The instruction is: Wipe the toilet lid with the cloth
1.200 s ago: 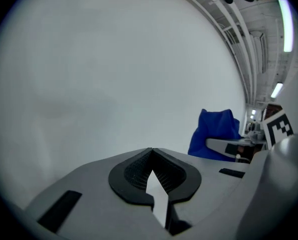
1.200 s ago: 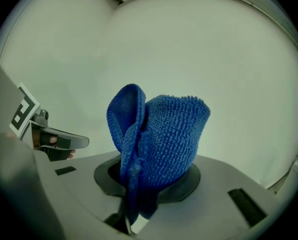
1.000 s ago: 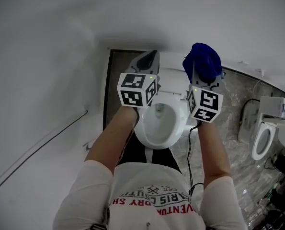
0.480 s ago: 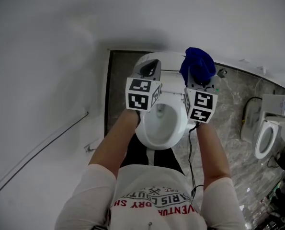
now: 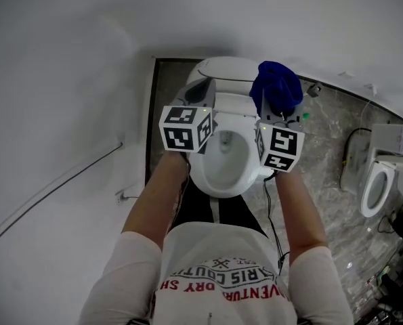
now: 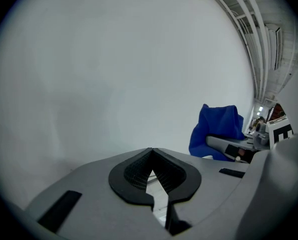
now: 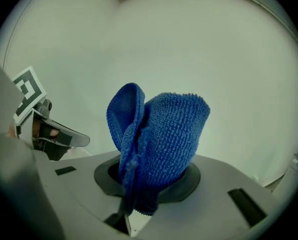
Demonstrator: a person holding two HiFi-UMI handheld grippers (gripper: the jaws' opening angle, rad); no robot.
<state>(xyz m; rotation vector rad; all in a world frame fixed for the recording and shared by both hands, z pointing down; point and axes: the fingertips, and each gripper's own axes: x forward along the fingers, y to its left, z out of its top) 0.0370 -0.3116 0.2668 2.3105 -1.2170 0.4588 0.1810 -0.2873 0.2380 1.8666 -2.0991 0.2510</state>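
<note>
The white toilet (image 5: 223,181) stands below me with its bowl open. A white rounded part (image 5: 227,66) at its back looks like the raised lid. My left gripper (image 5: 202,88) hangs over the bowl's back left rim; its jaws are shut with nothing between them (image 6: 151,153). My right gripper (image 5: 278,108) is over the back right rim, shut on a bunched blue cloth (image 5: 276,87). The cloth (image 7: 159,134) sticks up out of the jaws (image 7: 141,181) and hides their tips. Seen from the left gripper view, the cloth (image 6: 216,129) is off to the right.
A white wall (image 5: 52,114) runs along the left, with a thin cable (image 5: 59,198) on it. A dark floor strip (image 5: 162,93) lies beside the toilet. On the marble floor to the right stand a second toilet (image 5: 374,188) and a white box (image 5: 387,141). A black cord (image 5: 274,212) trails down.
The head view has shifted, so more of the toilet's back shows. Both grippers stay over the back of the bowl; the left one has drifted slightly left. The cloth is still held.
</note>
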